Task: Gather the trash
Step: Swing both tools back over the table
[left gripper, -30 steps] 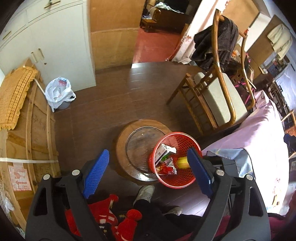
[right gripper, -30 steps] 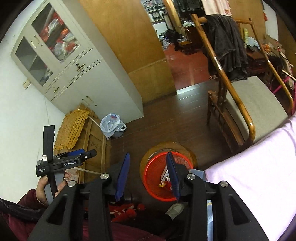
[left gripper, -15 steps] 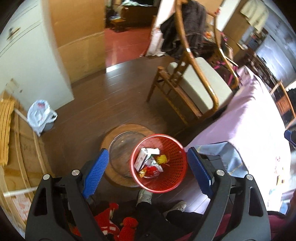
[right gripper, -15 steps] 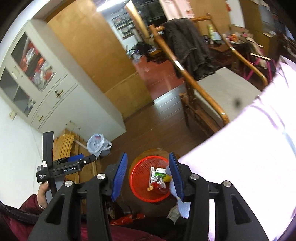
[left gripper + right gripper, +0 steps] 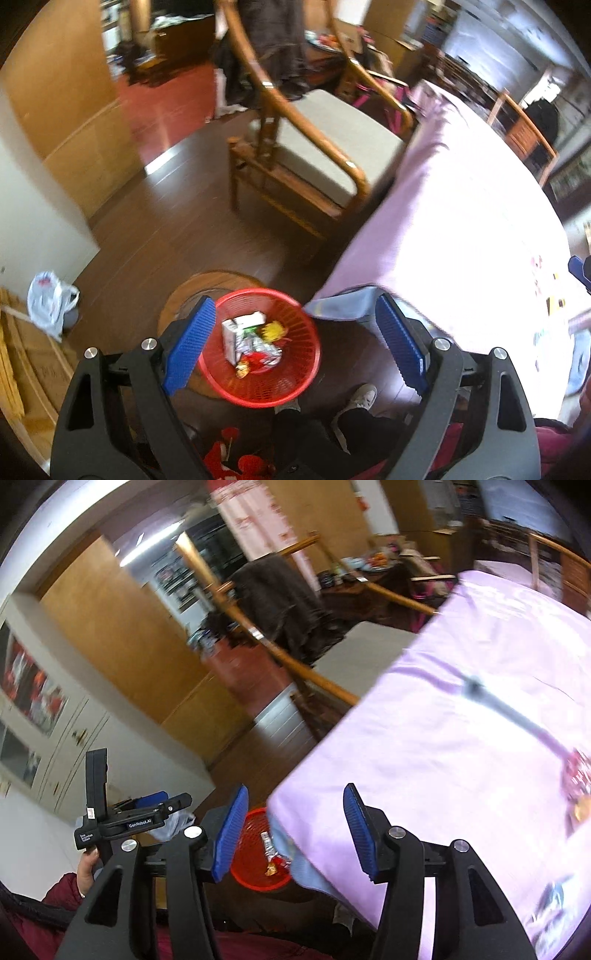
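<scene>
Both claws are up and empty here. The left claw (image 5: 291,343) hangs spread wide over the red basket (image 5: 295,384), low in the middle of its frame, and nothing sits between its blue pads. The right claw (image 5: 295,829) is also spread, holding nothing, and points toward the pink-covered desk (image 5: 443,757) that fills the right of its view.

The collected trash (image 5: 251,345), a white carton, foil wrappers and something yellow, lies in the basket on the floor, just beside the desk's hanging cloth corner (image 5: 340,308).

More litter looks to be waiting: a reddish wrapper (image 5: 578,775) at the far right edge of the right view, blurred, and small scraps (image 5: 554,301) at the right edge of the left view, too small to name.

Now the risks. Everything is smeared with motion, so a fast reach could miss a thin wrapper or pinch the loose cloth and drag it. The cloth corner droops toward the basket rim; a snag there could tip the light basket and spill it. A flat wrapper may also slip from the pads on the carry back.
</scene>
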`<state>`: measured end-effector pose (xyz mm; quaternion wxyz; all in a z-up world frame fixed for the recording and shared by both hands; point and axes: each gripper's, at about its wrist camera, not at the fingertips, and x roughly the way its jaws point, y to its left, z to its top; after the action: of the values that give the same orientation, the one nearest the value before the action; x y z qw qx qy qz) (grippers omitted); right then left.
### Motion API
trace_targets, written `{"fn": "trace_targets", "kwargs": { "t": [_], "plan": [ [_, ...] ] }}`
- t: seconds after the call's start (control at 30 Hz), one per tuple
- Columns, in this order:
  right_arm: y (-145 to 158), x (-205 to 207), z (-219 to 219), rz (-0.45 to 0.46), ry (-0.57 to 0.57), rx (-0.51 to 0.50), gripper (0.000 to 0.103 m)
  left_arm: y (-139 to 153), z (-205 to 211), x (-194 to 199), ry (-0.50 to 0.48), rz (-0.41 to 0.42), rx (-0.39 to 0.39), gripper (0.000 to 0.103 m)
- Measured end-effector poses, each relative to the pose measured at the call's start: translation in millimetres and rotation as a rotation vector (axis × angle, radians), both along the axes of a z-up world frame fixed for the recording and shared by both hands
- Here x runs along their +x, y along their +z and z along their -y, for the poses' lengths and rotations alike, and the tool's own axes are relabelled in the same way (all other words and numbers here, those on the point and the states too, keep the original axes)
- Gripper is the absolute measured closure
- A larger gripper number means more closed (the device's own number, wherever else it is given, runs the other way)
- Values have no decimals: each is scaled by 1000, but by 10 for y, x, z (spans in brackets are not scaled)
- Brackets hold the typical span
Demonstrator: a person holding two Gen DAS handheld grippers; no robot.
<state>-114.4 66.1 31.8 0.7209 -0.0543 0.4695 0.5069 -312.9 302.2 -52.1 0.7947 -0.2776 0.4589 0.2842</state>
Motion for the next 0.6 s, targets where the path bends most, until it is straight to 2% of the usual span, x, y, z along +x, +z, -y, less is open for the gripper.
{"fn": "trace_targets", "kwargs": {
  "t": [0.3, 0.6],
  "plan": [
    [-59, 303, 878, -4, -245, 26, 44, -22, 392, 884, -231, -7, 8, 18],
    [-168, 574, 1914, -33, -507, 61, 43, -47, 1099, 1787, -468, -16, 22, 18]
  ]
}}
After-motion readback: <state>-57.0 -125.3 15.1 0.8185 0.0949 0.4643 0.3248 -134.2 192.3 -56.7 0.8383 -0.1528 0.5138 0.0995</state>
